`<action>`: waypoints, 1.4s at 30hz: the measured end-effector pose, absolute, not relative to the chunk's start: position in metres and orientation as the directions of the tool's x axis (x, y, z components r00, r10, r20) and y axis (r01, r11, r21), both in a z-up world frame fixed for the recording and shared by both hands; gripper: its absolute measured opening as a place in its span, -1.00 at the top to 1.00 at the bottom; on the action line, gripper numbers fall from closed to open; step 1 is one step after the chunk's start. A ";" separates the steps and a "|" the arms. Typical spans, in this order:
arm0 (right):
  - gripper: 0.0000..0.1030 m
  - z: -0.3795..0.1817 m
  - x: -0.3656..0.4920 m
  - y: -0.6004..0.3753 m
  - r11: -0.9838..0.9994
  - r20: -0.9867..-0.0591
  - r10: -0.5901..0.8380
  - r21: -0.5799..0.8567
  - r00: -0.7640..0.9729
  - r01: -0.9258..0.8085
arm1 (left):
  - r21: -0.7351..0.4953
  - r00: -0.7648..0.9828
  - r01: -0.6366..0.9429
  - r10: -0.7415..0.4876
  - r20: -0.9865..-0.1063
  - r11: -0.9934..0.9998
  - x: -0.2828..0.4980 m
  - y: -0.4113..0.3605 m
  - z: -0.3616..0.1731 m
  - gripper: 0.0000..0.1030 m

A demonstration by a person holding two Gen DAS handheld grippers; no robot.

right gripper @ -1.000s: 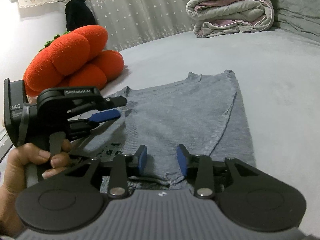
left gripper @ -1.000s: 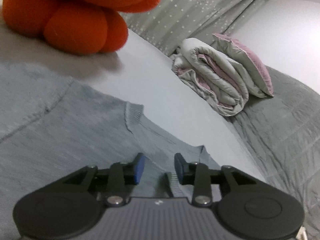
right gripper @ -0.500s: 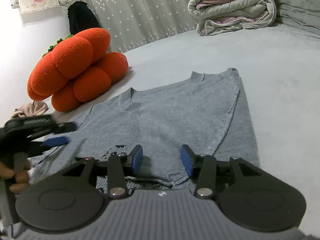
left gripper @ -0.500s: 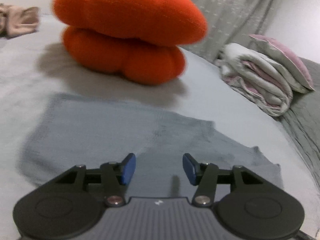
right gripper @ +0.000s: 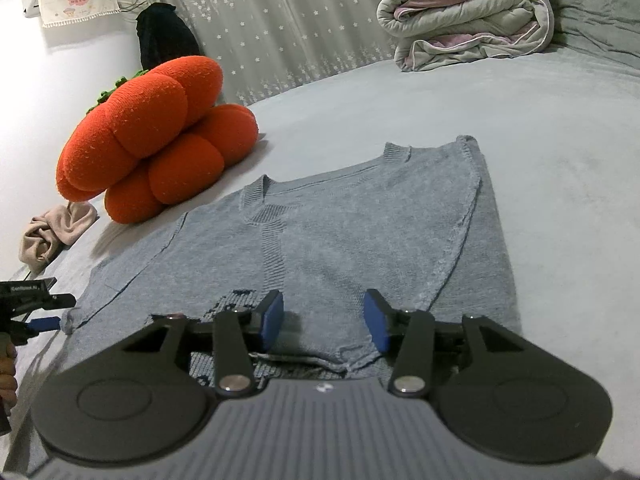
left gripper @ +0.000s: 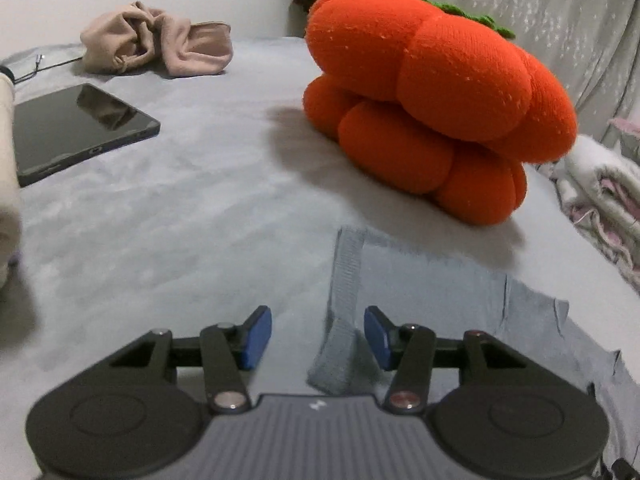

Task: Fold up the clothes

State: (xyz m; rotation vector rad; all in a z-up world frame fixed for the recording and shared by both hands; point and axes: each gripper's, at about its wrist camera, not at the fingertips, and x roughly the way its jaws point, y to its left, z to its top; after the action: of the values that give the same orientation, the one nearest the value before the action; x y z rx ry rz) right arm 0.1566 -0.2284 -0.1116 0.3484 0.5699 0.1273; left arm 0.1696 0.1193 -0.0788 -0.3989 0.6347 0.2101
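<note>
We see the soft, floppy gray sweater [right gripper: 360,240] lying flat on the bed just ahead of our right tongs [right gripper: 324,320] – both tongs spread, pinching nothing – so we think our left tongs [left gripper: 318,336] should pinch the sleeve cuff [left gripper: 340,344] lying between them.

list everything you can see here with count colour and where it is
sweater: 1, grey, spread flat on the bed
bed: 1, light grey sheet, under everything
plush: 1, orange with green top, beside the sweater's far sleeve
cloth: 1, beige, bunched beyond the plush
tablet: 1, black, on the bed near the cloth
quilt: 1, grey and pink, folded at the bed's far end
curtain: 1, grey with white stars, behind the bed
left gripper: 1, black with blue pads, open at the sleeve cuff
right gripper: 1, same colours, open over the hem
</note>
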 end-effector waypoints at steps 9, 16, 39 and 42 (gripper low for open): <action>0.04 -0.112 0.156 -0.229 0.935 -0.506 0.215 0.355 0.835 -0.025 | -0.351 0.817 -0.251 0.003 -0.576 0.902 0.168 0.112 -0.090 0.20; 0.04 -0.112 0.157 -0.228 0.935 -0.506 0.214 0.355 0.836 -0.025 | -0.467 0.830 -0.227 -0.081 -0.552 0.854 0.168 0.108 -0.090 0.86; 0.04 -0.112 0.156 -0.229 0.933 -0.505 0.217 0.359 0.836 -0.026 | -0.380 0.772 0.193 -0.379 -0.510 0.905 0.176 -0.044 -0.062 0.87; 0.04 -0.112 0.156 -0.229 0.933 -0.505 0.218 0.359 0.836 -0.026 | -0.388 0.732 0.233 -0.424 -0.533 0.892 0.179 -0.061 -0.074 0.88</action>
State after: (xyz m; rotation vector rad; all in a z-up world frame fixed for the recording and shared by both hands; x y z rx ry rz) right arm 0.1557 -0.2292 -0.1123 0.3494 0.5697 0.1318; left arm 0.1794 -0.0608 -0.0737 -0.3067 0.6564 -0.3674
